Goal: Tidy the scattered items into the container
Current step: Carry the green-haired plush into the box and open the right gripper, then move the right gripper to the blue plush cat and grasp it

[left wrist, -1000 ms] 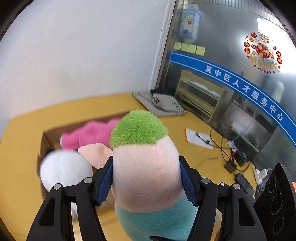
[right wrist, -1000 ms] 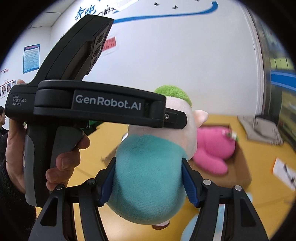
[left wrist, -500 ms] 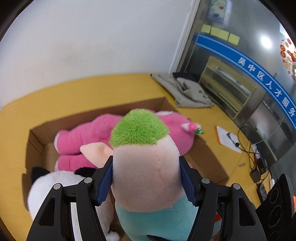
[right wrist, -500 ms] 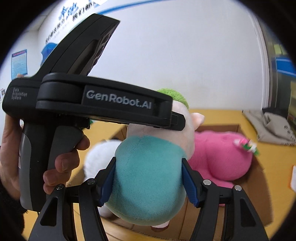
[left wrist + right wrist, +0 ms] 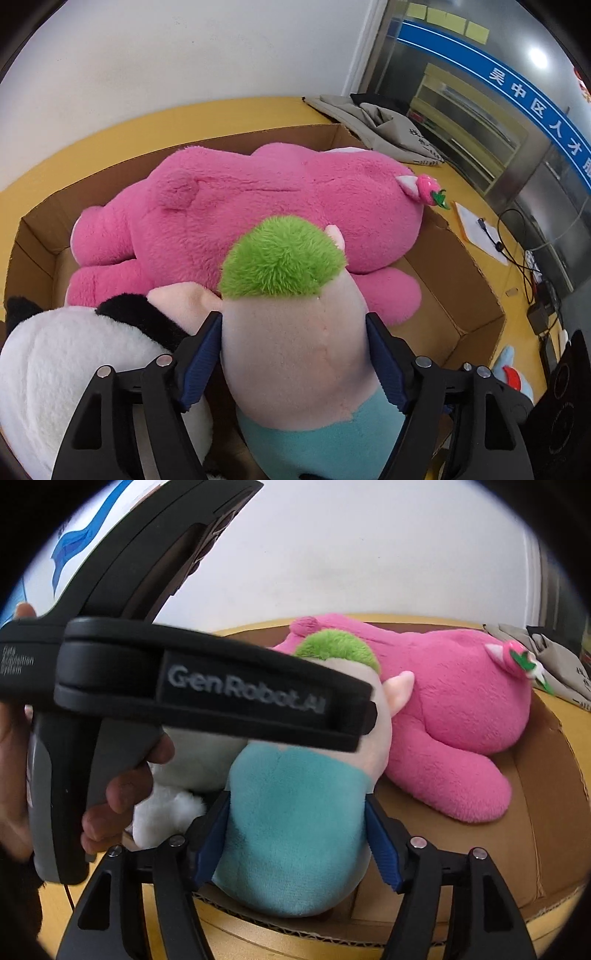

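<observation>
Both grippers hold one pig plush with green hair, a pale pink head and a teal body. My left gripper (image 5: 293,360) is shut on its head (image 5: 295,354). My right gripper (image 5: 295,838) is shut on its teal body (image 5: 291,830). The plush hangs low over the open cardboard box (image 5: 469,291), whose wall also shows in the right wrist view (image 5: 546,812). Inside the box lie a big pink bear plush (image 5: 258,206) (image 5: 454,709) and a white and black panda plush (image 5: 62,373). The left gripper's body and the hand holding it fill the left of the right wrist view.
The box sits on a yellow table (image 5: 110,133) by a white wall. A folded grey cloth (image 5: 384,125) lies behind the box. Papers (image 5: 476,229), cables and a charger (image 5: 539,314) lie at the right. A blue plush item (image 5: 513,373) lies beside the box's near right corner.
Both grippers have carried the pig plush forward and down over the box. The box and the pink bear now fill both views and the panda is beside the left gripper.
</observation>
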